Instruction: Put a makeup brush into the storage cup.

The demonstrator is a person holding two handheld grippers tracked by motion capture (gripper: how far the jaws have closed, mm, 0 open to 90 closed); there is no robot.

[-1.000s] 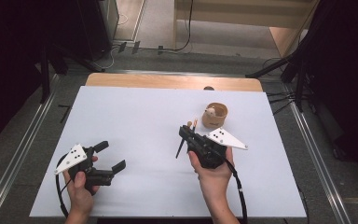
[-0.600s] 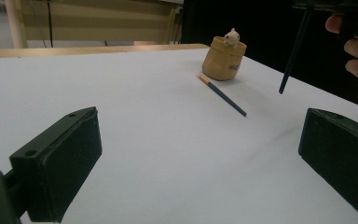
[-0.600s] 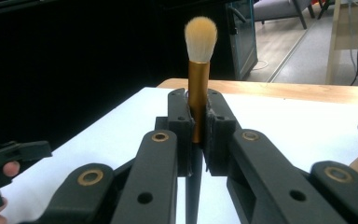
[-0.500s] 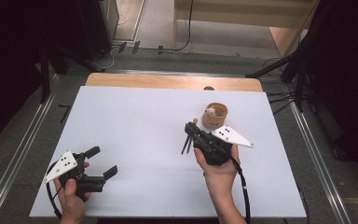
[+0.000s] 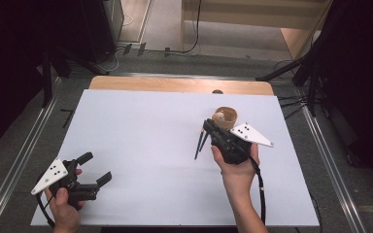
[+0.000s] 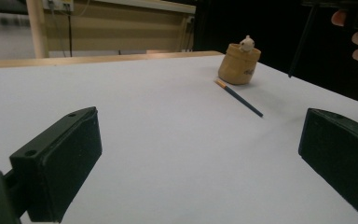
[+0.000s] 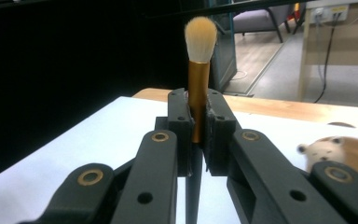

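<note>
Right gripper (image 7: 196, 119) is clamped on a brush (image 7: 199, 70), pinched on the gold ferrule just below the cream bristle tuft, dark handle hanging out under the jaws. In the high view the brush (image 5: 200, 143) is held clear above the tabletop (image 5: 141, 145), just beside the cup (image 5: 225, 117). Judging by looks: light, stiff, slim round shaft; the metal ferrule is smooth, so it could twist or slide in the pads. Bristles are soft and will splay, so keep the hold off them. A pencil (image 6: 238, 97) lies flat on the tabletop near the cup (image 6: 238, 65): thin, rigid, likely to roll, best taken mid-shaft. The cup looks like tan wood, round, open top, with a small pale animal figure at the rim. Left gripper (image 5: 88, 170) is spread wide, holding nothing, low near the front left corner. Tabletop is matte white, no texture.
</note>
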